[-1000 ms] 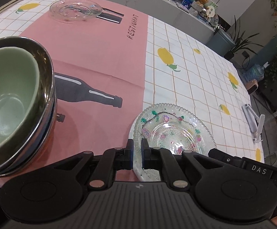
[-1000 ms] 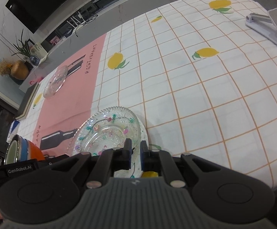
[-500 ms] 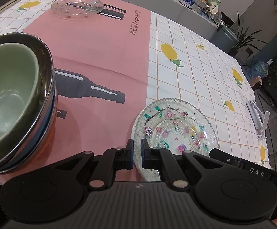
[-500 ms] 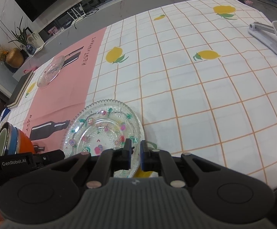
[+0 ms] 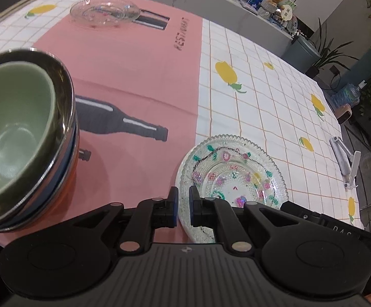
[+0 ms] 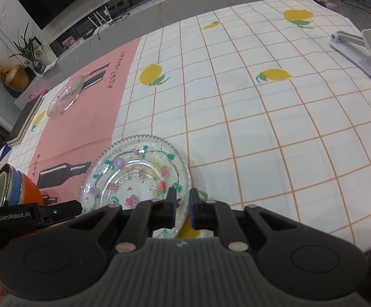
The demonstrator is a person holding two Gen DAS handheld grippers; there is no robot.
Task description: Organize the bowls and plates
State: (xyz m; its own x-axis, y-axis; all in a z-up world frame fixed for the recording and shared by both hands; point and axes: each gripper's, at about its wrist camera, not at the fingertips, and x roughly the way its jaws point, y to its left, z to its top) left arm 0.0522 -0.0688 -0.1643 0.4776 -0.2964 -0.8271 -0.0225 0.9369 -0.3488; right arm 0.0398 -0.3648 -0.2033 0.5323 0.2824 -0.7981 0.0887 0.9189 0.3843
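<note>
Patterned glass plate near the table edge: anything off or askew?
The patterned glass plate lies flat and looks whole, nothing spilled. One oddity: its near rim appears to reach or pass the table's front edge, though the hand-held grippers hide that part. The nested bowl stack sits crooked, with the green bowl tilted.

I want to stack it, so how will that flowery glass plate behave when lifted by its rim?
The flowery glass plate looks like pressed glass: probably stiff, and breakable if knocked. Its beaded rim may help grip, though glass is likely slippery. Wide and shallow, it would probably tilt if held at one edge.
</note>
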